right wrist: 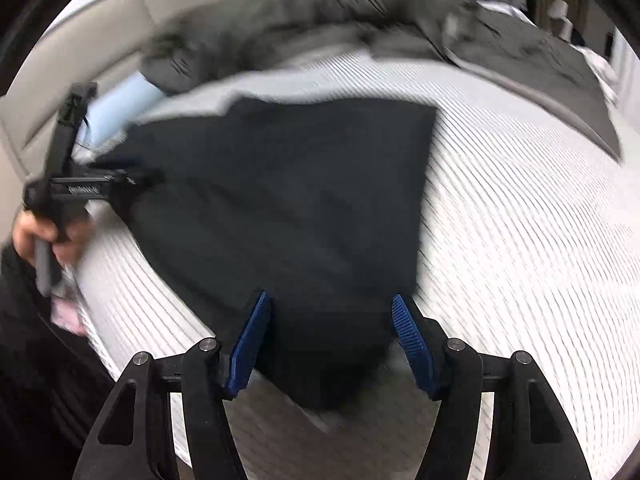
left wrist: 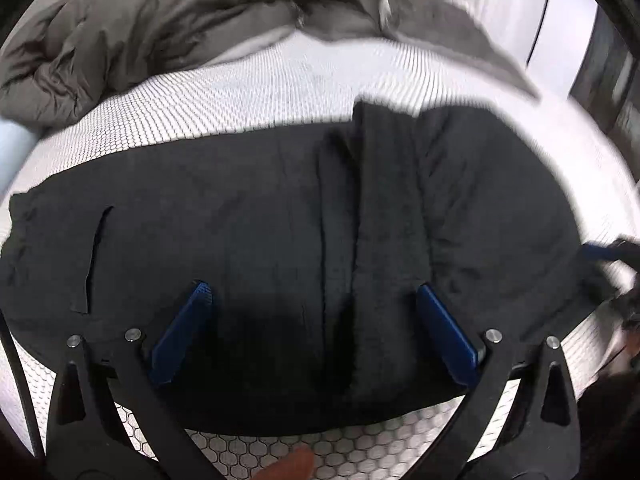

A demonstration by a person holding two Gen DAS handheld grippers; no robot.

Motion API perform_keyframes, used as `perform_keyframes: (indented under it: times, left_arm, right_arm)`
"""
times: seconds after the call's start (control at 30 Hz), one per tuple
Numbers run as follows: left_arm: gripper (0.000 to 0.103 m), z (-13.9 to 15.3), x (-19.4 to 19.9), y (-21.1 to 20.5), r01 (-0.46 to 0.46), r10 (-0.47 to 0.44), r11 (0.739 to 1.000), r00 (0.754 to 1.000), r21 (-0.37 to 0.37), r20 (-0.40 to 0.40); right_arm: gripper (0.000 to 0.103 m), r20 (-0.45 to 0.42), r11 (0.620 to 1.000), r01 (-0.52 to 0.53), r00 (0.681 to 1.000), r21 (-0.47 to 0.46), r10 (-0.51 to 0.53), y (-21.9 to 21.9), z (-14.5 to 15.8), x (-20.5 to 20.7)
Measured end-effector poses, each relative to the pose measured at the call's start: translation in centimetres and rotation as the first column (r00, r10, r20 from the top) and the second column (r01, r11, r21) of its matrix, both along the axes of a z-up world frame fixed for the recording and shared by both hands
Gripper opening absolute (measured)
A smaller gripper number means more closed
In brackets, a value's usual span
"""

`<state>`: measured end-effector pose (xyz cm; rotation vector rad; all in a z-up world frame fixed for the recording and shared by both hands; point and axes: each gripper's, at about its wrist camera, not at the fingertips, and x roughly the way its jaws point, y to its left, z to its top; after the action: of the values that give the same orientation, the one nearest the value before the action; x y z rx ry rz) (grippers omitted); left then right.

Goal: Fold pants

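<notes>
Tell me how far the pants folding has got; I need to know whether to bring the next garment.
Partly done. The black pants lie on the white mattress, apparently folded leg over leg, with a lengthwise ridge down the middle. In hand: both tools are open, the left tool and right tool each straddling the cloth's near edge, gripping nothing yet. Left: probably the crosswise folds into a compact stack. Hold the next garment for now.

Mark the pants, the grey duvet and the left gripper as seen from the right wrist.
pants [left wrist: 260, 240]: left wrist view, flat middle of the dark fabric.
grey duvet [left wrist: 132, 28]: left wrist view, crumpled bulk at upper left.
left gripper [right wrist: 132, 174]: right wrist view, fingertips at the pants' edge.
</notes>
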<state>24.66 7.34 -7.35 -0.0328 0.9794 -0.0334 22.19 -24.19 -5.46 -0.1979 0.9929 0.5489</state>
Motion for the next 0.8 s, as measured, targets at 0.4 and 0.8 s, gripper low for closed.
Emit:
perform_keyframes:
  times: [0.4,0.8]
  left_arm:
    - [0.091,2.4,2.8,5.2,-0.115,0.139,0.91,0.99,-0.399,0.034]
    - [0.036,-0.6,11.7,0.8,-0.11,0.062,0.878,0.991,-0.467,-0.118]
  right_arm:
    - [0.066,-0.068,0.957,0.169,0.985,0.237,-0.157,-5.5,1.6,1.5]
    - [0.066,-0.077,0.967,0.128,0.991,0.221,-0.114,-4.0,1.1,1.8]
